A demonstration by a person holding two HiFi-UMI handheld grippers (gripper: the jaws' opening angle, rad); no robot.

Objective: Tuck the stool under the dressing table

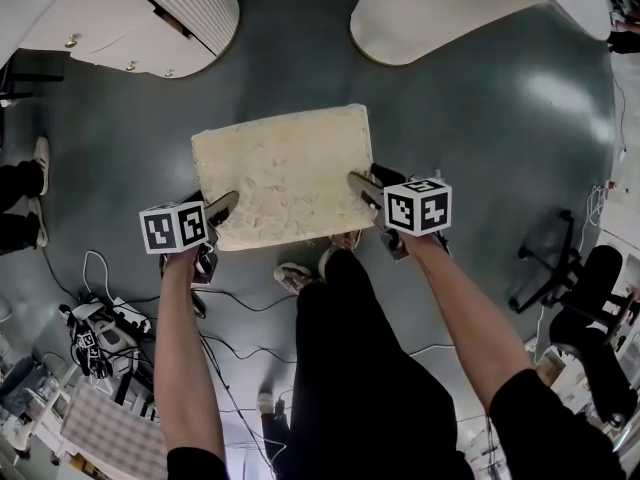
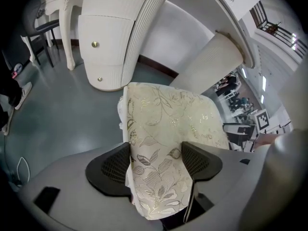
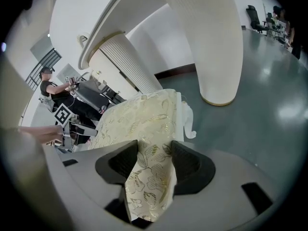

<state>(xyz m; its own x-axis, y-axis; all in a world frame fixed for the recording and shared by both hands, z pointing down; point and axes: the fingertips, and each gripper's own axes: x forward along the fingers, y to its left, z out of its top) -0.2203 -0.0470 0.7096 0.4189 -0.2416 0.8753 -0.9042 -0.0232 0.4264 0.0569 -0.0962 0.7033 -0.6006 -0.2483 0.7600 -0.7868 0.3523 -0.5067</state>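
The stool (image 1: 285, 173), with a cream cushion patterned in gold leaves, stands on the grey floor in front of the dressing table. The table's white ribbed drawer pedestal (image 1: 150, 18) is at the upper left and its second pedestal (image 1: 450, 13) at the upper right, with a gap between them beyond the stool. My left gripper (image 1: 222, 208) is shut on the cushion's near left edge. My right gripper (image 1: 362, 186) is shut on its right edge. The left gripper view shows the left gripper (image 2: 154, 163) pressing the stool's fabric (image 2: 173, 114), the drawer pedestal (image 2: 115, 32) ahead. The right gripper (image 3: 154, 160) clamps the cushion (image 3: 139, 117).
Cables and a power strip (image 1: 100, 318) lie on the floor at the lower left. A black office chair (image 1: 580, 288) stands at the right. A bystander's shoes (image 1: 25, 193) are at the left edge. The holder's own feet (image 1: 300, 273) are just behind the stool.
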